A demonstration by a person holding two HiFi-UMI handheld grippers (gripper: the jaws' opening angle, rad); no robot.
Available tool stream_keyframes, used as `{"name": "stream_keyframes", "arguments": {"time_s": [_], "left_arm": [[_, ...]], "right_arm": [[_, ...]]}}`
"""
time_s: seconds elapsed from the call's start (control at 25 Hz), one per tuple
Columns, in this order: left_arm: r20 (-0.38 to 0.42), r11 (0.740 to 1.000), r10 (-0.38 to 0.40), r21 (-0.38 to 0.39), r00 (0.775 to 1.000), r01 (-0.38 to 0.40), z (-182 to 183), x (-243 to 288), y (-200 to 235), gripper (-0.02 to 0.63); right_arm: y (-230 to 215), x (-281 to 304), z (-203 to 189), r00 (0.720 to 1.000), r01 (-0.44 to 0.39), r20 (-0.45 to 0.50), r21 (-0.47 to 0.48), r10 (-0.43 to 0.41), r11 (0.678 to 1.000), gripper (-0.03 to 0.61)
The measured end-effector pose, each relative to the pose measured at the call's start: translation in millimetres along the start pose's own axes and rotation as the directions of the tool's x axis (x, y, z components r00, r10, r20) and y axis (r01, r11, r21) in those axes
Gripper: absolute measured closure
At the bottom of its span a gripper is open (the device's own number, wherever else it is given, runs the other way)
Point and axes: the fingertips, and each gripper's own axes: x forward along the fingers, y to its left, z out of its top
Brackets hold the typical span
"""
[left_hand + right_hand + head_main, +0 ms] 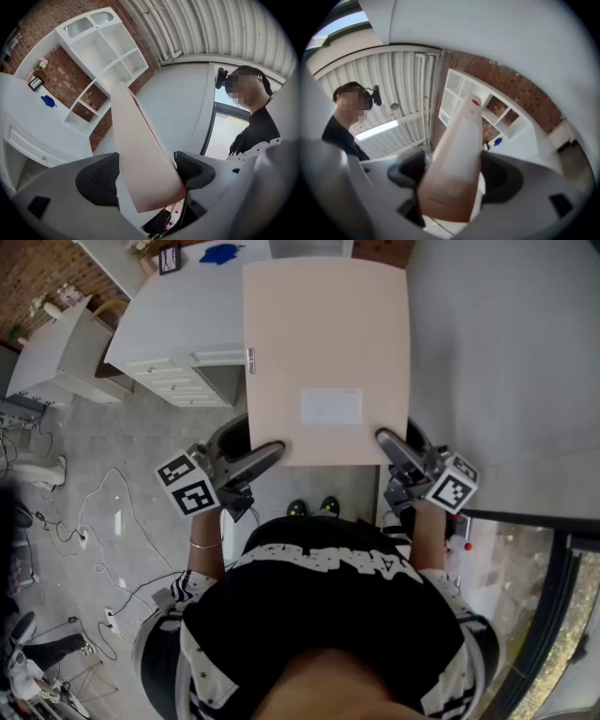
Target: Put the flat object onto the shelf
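The flat object (326, 352) is a pale pink board with a white label, held up in the air in front of the person. My left gripper (267, 454) grips its near left corner and my right gripper (389, 444) its near right corner. In the left gripper view the board (140, 154) runs edge-on between the two black pads of the left gripper (145, 176). The right gripper view shows the board (457, 154) filling the gap of the right gripper (454, 176). The white shelf unit (101, 51) stands against a brick wall beyond, and the right gripper view catches that shelf unit (473, 101) as well.
A white counter with drawers (183, 324) stands ahead on the left, bearing a blue item (221, 253) and a small picture frame (170, 259). A white wall (506, 362) is on the right, with a window (534, 615) below it. Cables (94, 531) lie on the grey floor at left.
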Motion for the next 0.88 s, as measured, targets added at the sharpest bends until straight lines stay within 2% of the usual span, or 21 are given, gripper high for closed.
{"name": "stream_keyframes", "arguments": {"time_s": [0.88], "left_arm": [[0.005, 1.000, 0.018, 0.003, 1.000, -0.018, -1.0, 3.6, -4.2, 0.224]], "right_arm": [[-0.6, -3.4, 5.0, 1.000, -0.001, 0.013, 0.006, 0.001, 1.000, 0.189]]}}
